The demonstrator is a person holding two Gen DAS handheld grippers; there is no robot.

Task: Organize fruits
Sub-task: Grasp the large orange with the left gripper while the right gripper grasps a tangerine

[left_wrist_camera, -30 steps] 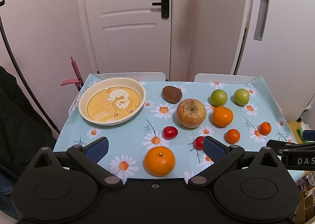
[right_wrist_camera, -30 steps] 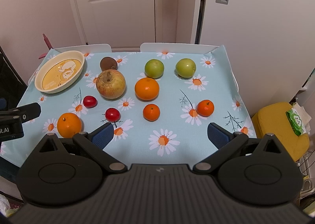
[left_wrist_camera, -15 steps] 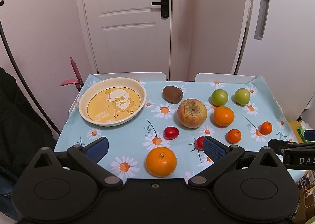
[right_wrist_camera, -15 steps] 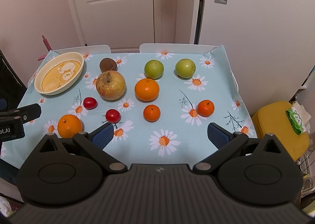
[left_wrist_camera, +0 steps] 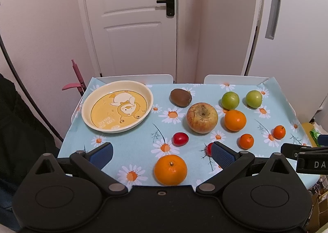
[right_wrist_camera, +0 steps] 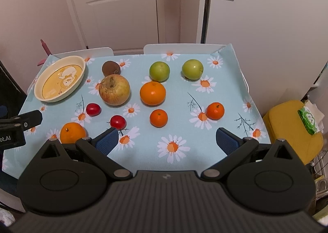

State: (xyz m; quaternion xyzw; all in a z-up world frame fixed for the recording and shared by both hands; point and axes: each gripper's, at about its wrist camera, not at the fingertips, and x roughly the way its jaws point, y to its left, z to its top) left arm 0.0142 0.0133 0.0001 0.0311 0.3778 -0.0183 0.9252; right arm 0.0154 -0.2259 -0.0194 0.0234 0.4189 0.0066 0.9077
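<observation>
Showing only on the right wrist view: yellow stool (right_wrist_camera: 291, 128); both grippers' fingers spread, empty.

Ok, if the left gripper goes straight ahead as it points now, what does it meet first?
Most likely the big orange, which sits between the open fingers of the left gripper. Depth is hard to judge.

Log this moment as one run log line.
left gripper: open, above large orange | right gripper: open, holding nothing | cream oval duck-print dish: no fruit inside | phase: pre-grasp
</observation>
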